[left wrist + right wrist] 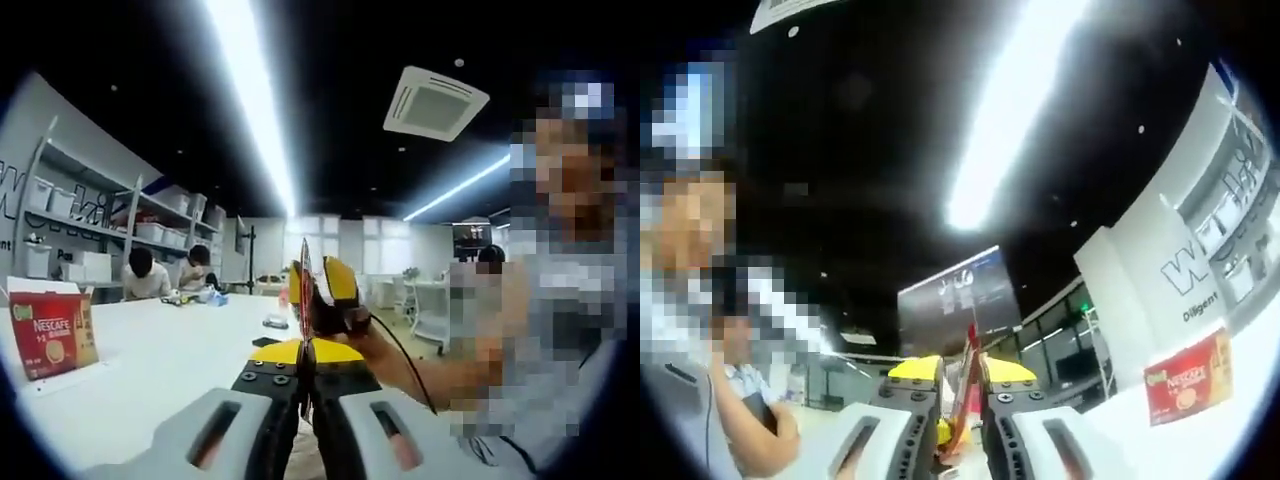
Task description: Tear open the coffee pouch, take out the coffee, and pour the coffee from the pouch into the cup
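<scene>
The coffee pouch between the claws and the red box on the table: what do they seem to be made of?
The coffee pouch looks like thin plastic or foil film: it stands edge-on as a very slim red strip, pinched by the left claw and the right claw. The red Nescafe box looks like printed cardboard, matte, with flat faces and sharp corners, standing upright on the white table.

coffee pouch (305,270): thin glossy foil | Nescafe box (52,333): printed cardboard | table (150,370): smooth matt white
</scene>
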Demonstrator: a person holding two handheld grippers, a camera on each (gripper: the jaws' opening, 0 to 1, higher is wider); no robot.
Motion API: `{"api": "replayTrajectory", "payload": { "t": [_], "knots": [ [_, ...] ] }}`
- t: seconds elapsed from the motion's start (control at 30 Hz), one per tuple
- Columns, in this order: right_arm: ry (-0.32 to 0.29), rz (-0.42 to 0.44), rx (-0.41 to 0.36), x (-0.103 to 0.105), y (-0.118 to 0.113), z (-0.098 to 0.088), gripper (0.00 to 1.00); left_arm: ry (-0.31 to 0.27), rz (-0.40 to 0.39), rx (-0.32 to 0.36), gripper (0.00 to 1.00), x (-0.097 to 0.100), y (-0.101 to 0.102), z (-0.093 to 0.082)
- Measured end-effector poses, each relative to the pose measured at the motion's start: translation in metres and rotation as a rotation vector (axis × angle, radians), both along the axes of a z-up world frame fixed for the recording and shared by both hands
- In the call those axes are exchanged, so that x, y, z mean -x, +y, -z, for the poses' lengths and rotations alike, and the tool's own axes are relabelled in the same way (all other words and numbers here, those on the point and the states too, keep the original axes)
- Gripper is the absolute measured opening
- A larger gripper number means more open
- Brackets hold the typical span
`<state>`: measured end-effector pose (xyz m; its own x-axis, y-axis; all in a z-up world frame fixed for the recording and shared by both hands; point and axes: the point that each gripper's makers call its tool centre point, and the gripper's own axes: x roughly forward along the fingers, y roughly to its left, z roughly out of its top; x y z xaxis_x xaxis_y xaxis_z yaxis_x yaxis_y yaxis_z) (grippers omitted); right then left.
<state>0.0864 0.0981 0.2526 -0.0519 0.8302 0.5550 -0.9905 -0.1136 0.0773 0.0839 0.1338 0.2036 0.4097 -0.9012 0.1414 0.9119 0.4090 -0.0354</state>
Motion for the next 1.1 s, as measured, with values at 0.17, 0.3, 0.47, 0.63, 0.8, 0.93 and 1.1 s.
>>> {"api": "replayTrajectory", "payload": {
  "t": [0.17, 0.3, 0.47, 0.63, 0.8, 0.93, 1.1],
  "knots": [
    [-0.005, -0.001, 0.006, -0.001, 0.0, 0.001, 0.03, 0.002, -0.002, 0.003, 0.05, -0.001, 0.0, -0.001],
    [-0.002, -0.013, 0.008, -0.002, 0.001, -0.002, 0.03, 0.03, -0.003, 0.025, 0.12, -0.003, 0.001, -0.004],
    [-0.01, -0.027, 0.033, -0.001, 0.004, 0.0, 0.03, 0.021, 0.014, 0.016, 0.1, -0.001, -0.004, -0.016],
    [-0.004, -0.017, 0.025, -0.001, 0.001, -0.001, 0.03, -0.006, 0.009, -0.015, 0.05, -0.003, -0.009, -0.017],
    [0.004, -0.008, 0.011, -0.004, -0.004, 0.0, 0.09, -0.008, 0.02, -0.014, 0.05, -0.002, -0.01, -0.016],
    [0.01, -0.01, 0.006, -0.003, -0.007, 0.001, 0.05, -0.006, 0.017, -0.02, 0.05, -0.001, -0.011, -0.015],
    [0.005, -0.011, 0.006, 0.0, -0.008, 0.001, 0.03, -0.006, 0.016, -0.013, 0.06, 0.0, -0.012, -0.014]
  ]
}}
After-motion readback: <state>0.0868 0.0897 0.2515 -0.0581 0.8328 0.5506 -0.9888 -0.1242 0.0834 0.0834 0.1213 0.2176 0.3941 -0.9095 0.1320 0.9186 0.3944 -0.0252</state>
